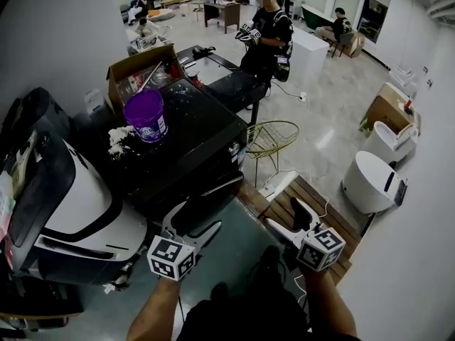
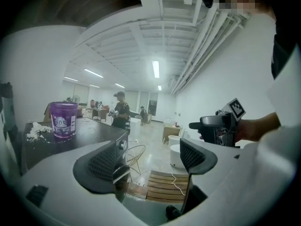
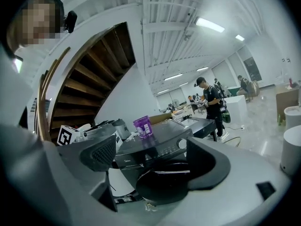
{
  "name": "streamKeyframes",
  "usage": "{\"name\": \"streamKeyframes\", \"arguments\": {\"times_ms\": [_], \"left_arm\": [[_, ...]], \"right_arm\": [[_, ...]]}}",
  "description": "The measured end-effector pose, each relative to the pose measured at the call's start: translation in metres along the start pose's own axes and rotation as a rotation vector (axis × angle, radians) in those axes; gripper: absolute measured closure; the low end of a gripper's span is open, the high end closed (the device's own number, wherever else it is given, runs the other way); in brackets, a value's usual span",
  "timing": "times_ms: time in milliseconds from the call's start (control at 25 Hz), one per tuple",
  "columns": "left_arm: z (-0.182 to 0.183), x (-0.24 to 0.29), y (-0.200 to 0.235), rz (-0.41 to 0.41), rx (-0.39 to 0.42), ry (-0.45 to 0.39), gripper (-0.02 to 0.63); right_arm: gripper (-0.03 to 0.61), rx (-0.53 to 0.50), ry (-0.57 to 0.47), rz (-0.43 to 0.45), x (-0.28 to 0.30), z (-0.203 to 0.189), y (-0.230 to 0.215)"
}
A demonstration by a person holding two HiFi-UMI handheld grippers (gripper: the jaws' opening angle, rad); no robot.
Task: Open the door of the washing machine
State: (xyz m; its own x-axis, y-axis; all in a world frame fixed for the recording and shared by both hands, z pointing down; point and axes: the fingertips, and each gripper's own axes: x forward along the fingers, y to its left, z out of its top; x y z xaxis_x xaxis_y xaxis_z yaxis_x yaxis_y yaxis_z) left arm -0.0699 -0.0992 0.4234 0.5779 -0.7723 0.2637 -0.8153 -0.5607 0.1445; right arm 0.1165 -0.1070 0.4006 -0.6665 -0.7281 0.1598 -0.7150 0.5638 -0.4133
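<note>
The washing machine (image 1: 186, 137) stands left of centre, and its round dark door (image 3: 162, 182) faces the near side. The door is probably rigid, hinged and latched, so it is best taken at its rim. The left gripper (image 1: 193, 226) and right gripper (image 1: 288, 217) hang near it, jaws apart and empty. A purple bucket (image 1: 146, 114) sits on top, its contents hidden. The cardboard box (image 1: 135, 66) beyond holds mixed clutter.

One washing machine (image 1: 202, 137); one purple bucket (image 1: 146, 116) — one cardboard box (image 1: 134, 67)

Big open lab hall, bare floor (image 1: 320, 112), strip lights (image 2: 155, 68), washing machine (image 1: 192, 137), cardboard box (image 1: 131, 66)
</note>
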Motion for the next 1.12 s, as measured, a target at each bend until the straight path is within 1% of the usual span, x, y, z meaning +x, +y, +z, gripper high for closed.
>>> {"name": "streamKeyframes", "arguments": {"times_ms": [120, 320, 440, 520, 680, 880, 1040, 1120], "left_arm": [[0.012, 0.037, -0.001, 0.059, -0.016, 0.009, 0.176], [0.042, 0.1, -0.011, 0.129, -0.029, -0.012, 0.184], [0.052, 0.122, -0.014, 0.182, -0.046, -0.024, 0.187], [0.055, 0.13, -0.014, 0.208, -0.055, -0.026, 0.189], [0.053, 0.13, -0.005, 0.257, -0.068, -0.024, 0.192], [0.044, 0.109, 0.028, 0.318, -0.101, -0.041, 0.196], [0.035, 0.092, 0.049, 0.341, -0.117, -0.047, 0.202], [0.028, 0.085, 0.057, 0.355, -0.129, -0.046, 0.204]], "right_arm": [[0.104, -0.005, 0.04, 0.08, 0.019, 0.016, -0.033], [0.123, -0.055, 0.107, 0.178, 0.041, 0.049, -0.09], [0.132, -0.099, 0.143, 0.232, 0.053, 0.062, -0.112], [0.135, -0.109, 0.157, 0.255, 0.061, 0.067, -0.121], [0.14, -0.105, 0.193, 0.298, 0.079, 0.063, -0.124], [0.141, -0.164, 0.229, 0.339, 0.109, 0.06, -0.1], [0.153, -0.225, 0.261, 0.357, 0.122, 0.054, -0.08], [0.161, -0.234, 0.284, 0.369, 0.13, 0.046, -0.073]]}}
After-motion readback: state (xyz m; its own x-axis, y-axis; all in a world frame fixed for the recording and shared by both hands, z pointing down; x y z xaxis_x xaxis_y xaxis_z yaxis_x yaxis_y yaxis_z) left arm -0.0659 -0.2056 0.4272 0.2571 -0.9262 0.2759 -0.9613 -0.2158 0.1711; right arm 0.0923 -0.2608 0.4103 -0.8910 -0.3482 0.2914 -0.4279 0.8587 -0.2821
